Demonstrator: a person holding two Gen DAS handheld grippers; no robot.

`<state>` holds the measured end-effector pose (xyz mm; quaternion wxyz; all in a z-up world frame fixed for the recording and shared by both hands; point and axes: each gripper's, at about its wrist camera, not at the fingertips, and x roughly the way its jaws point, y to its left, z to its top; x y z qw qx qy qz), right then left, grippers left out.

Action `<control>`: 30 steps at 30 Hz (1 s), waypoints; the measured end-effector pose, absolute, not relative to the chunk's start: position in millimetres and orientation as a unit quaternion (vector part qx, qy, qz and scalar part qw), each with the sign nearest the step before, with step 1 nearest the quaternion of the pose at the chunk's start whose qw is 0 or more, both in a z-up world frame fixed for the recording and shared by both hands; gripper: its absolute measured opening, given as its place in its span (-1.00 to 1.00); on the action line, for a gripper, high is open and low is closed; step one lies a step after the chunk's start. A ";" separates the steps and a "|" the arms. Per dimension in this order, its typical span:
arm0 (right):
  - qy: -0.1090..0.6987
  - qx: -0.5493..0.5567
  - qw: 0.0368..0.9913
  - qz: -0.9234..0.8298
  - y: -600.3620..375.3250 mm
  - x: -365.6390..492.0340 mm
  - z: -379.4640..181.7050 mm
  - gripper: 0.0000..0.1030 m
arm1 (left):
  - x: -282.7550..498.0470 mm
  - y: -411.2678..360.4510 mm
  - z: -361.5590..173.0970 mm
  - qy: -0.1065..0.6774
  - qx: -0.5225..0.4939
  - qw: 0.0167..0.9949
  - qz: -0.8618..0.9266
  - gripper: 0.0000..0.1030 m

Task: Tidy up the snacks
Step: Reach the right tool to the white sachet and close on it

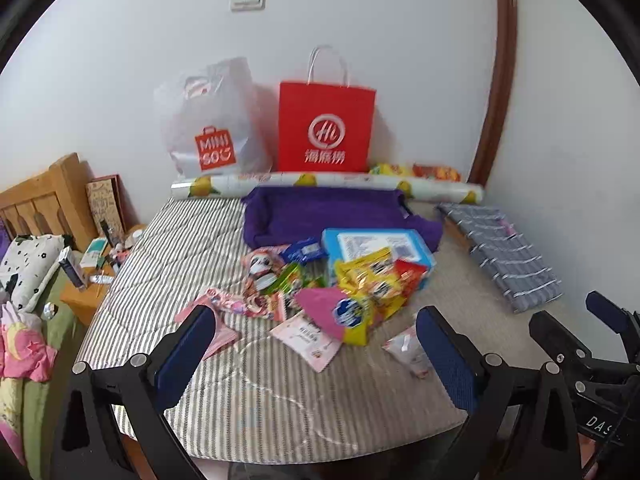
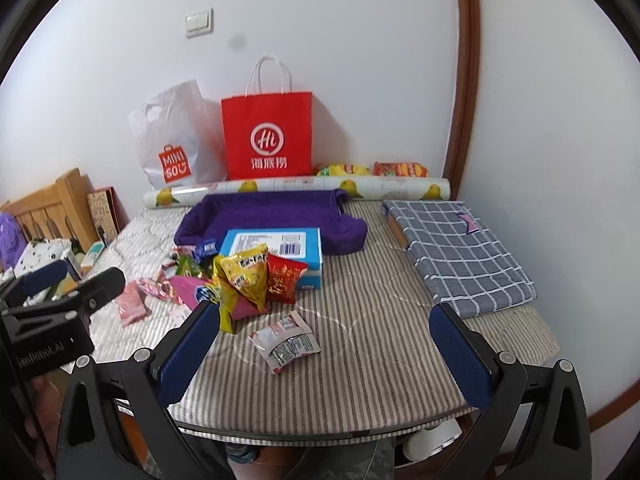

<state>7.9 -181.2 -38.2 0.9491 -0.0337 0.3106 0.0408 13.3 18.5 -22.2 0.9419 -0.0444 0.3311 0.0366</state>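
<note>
A pile of snack packets (image 1: 360, 284) (image 2: 244, 276) lies mid-table on the striped cloth, leaning on a blue box (image 1: 380, 246) (image 2: 276, 246). A small clear packet (image 2: 286, 342) (image 1: 408, 350) lies alone in front. Pink packets (image 1: 224, 304) (image 2: 132, 304) lie to the left. A purple fabric tray (image 1: 328, 212) (image 2: 264, 212) sits behind the pile. My left gripper (image 1: 316, 356) is open and empty, held above the table's near edge. My right gripper (image 2: 328, 348) is open and empty, the clear packet just ahead between its fingers.
A red paper bag (image 1: 326, 128) (image 2: 268, 140) and a white Miniso bag (image 1: 212, 124) (image 2: 172, 140) stand against the wall. A patterned roll (image 1: 320, 182) lies before them. A folded checked cloth (image 2: 460, 248) lies right. A cluttered bedside table (image 1: 92, 268) and bed stand left.
</note>
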 end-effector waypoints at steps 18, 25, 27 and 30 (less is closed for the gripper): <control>0.443 -0.048 0.884 0.141 -159.2 91.7 -181.3 0.72 | 78.3 106.0 -123.9 0.440 -0.090 0.889 0.089 0.91; 0.452 -0.075 0.877 0.143 -151.5 110.8 -200.7 0.74 | 85.6 134.3 -131.1 0.445 -0.116 0.883 0.094 0.91; 0.449 -0.077 0.879 0.142 -149.1 115.0 -201.5 0.74 | 86.9 137.1 -133.7 0.444 -0.115 0.884 0.095 0.91; 0.445 -0.075 0.881 0.141 -146.0 119.8 -201.0 0.74 | 88.0 143.3 -137.2 0.443 -0.117 0.883 0.097 0.91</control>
